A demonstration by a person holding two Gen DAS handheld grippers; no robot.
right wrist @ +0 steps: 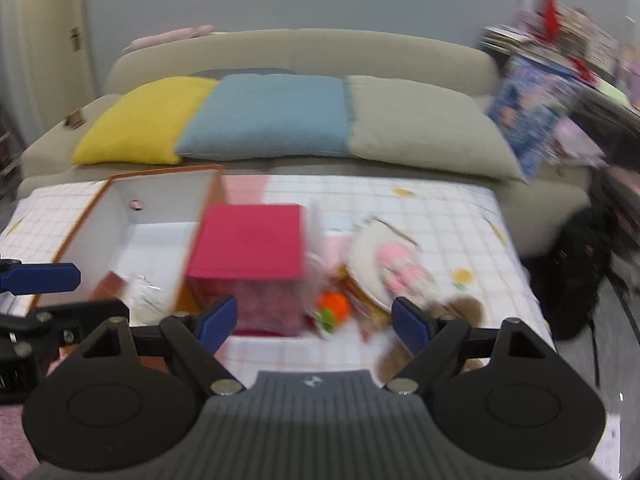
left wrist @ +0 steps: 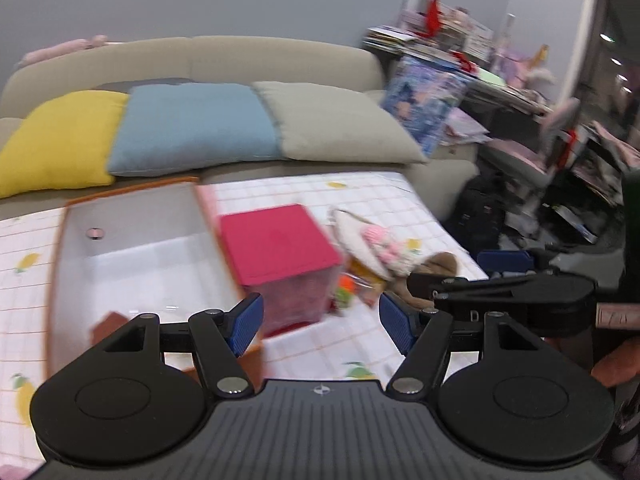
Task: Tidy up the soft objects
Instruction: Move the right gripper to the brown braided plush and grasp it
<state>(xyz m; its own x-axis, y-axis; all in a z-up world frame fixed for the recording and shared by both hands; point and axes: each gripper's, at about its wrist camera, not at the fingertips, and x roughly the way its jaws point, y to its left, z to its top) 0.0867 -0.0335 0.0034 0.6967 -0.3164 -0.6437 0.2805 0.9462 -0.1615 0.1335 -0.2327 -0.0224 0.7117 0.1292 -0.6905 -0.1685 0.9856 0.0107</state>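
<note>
On the checked tablecloth (left wrist: 360, 196) (right wrist: 440, 208) lies a heap of soft things: a cream pouch with pink knitted flowers (left wrist: 376, 244) (right wrist: 396, 264), a brown plush (left wrist: 436, 268) (right wrist: 460, 312) and a small orange and green toy (left wrist: 346, 286) (right wrist: 334, 308). A pink-lidded box (left wrist: 276, 240) (right wrist: 248, 240) stands beside an open orange bin with a white inside (left wrist: 132, 248) (right wrist: 160, 216). My left gripper (left wrist: 320, 322) is open and empty above the table's near side. My right gripper (right wrist: 312, 322) is open and empty, before the heap; it also shows in the left wrist view (left wrist: 500, 276).
A beige sofa (left wrist: 240, 56) (right wrist: 320, 52) behind the table carries yellow (left wrist: 60, 140), blue (left wrist: 192, 124) and grey (left wrist: 336, 120) cushions. Cluttered shelves and a chair (left wrist: 520, 152) stand at the right. A black bag (right wrist: 576, 264) lies on the floor by the table's right edge.
</note>
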